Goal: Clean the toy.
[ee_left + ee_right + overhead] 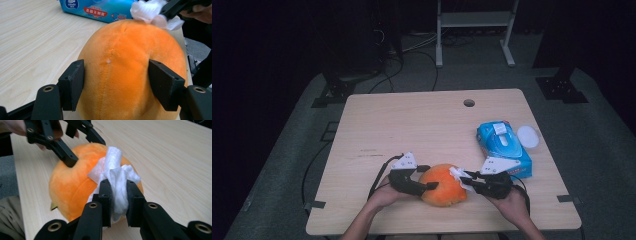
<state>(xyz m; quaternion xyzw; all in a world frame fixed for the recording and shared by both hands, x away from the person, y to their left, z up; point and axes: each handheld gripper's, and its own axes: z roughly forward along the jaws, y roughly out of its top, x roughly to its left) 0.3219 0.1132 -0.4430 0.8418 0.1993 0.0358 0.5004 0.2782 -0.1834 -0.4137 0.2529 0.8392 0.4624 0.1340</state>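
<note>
Near the front edge of the surface [377, 115], about midway along it, sits the orange plush [443, 185], and both my tools are on it. My left gripper [428, 177] has its jaws spread about halfway and clamped on the plush, one pad pressed into each flank, as the left gripper view shows. My right gripper [463, 179] has its jaws nearly closed, pinching a crumpled white tissue [115, 177] whose loose end lies against the top of the plush, right of the seam. Behind my right hand [512, 200], towards the right edge, lies a blue tissue pack [504, 147], close to the plush but apart from it; its white lid [528, 135] lies just beside it at the edge. The pack reads "Vinda" in a dark blue badge, with white Chinese characters on a red band that I cannot make out. A round hole [469, 103] sits near the far edge.
</note>
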